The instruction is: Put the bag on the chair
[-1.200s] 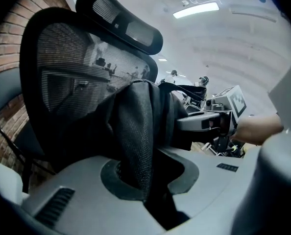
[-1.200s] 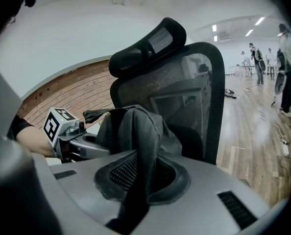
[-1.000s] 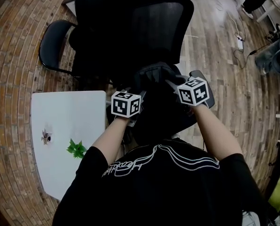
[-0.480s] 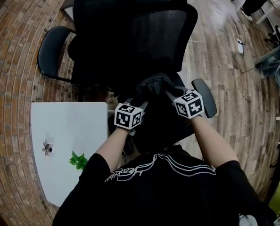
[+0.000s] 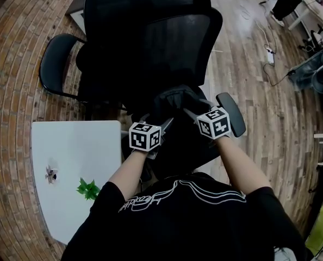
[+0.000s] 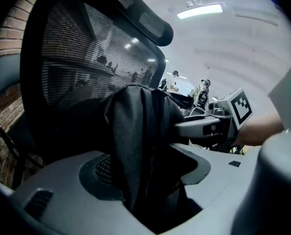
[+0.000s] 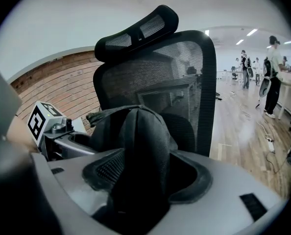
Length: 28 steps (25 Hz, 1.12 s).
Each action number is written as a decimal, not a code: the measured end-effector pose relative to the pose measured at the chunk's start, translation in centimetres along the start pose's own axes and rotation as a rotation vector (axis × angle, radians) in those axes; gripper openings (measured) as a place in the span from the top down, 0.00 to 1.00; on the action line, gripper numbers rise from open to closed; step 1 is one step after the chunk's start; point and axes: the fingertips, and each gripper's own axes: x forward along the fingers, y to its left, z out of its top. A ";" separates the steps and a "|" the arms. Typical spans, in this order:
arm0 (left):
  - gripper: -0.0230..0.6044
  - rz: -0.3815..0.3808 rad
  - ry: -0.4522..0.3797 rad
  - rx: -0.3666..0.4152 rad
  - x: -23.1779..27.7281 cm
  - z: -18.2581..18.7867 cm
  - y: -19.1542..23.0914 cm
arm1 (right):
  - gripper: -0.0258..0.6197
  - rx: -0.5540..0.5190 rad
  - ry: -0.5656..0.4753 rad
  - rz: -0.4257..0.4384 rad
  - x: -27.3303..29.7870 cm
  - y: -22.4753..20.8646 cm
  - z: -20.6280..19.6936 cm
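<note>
A black fabric bag (image 5: 175, 99) stands on the seat of a black mesh office chair (image 5: 150, 42), in front of its backrest. My left gripper (image 5: 160, 123) and right gripper (image 5: 192, 111) flank the bag's bunched top. In the left gripper view a fold of the bag (image 6: 135, 131) runs between the jaws of the left gripper (image 6: 150, 170). These jaws are opening, with a gap beside the right pad. In the right gripper view a fold of the bag (image 7: 140, 141) likewise lies loose in the opening jaws of the right gripper (image 7: 145, 177).
A white table (image 5: 69, 145) with a small green plant (image 5: 88, 188) stands to the left of the chair. The chair's armrests (image 5: 50, 64) (image 5: 230, 113) stick out on both sides. Brick surface lies left, wood floor with cables right. People (image 7: 275, 72) stand far off.
Both grippers stay at the bag's top over the seat. The whole view has shifted a little; from above no clear movement of the bag shows.
</note>
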 end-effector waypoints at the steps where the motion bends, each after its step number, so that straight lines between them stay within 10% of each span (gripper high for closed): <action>1: 0.47 0.004 -0.011 -0.006 -0.2 0.1 0.0 | 0.51 0.005 -0.004 -0.003 -0.1 0.0 0.0; 11: 0.42 0.048 -0.050 -0.061 -4.6 -1.0 -0.2 | 0.39 0.058 -0.115 0.018 -6.2 0.2 0.9; 18: 0.44 -0.013 -0.031 0.006 -9.7 -1.1 -7.6 | 0.59 0.105 -0.184 0.240 -14.0 5.1 1.2; 28: 0.87 -0.227 -0.215 0.084 -18.9 1.1 -23.9 | 0.97 0.006 -0.386 0.351 -27.7 12.5 1.4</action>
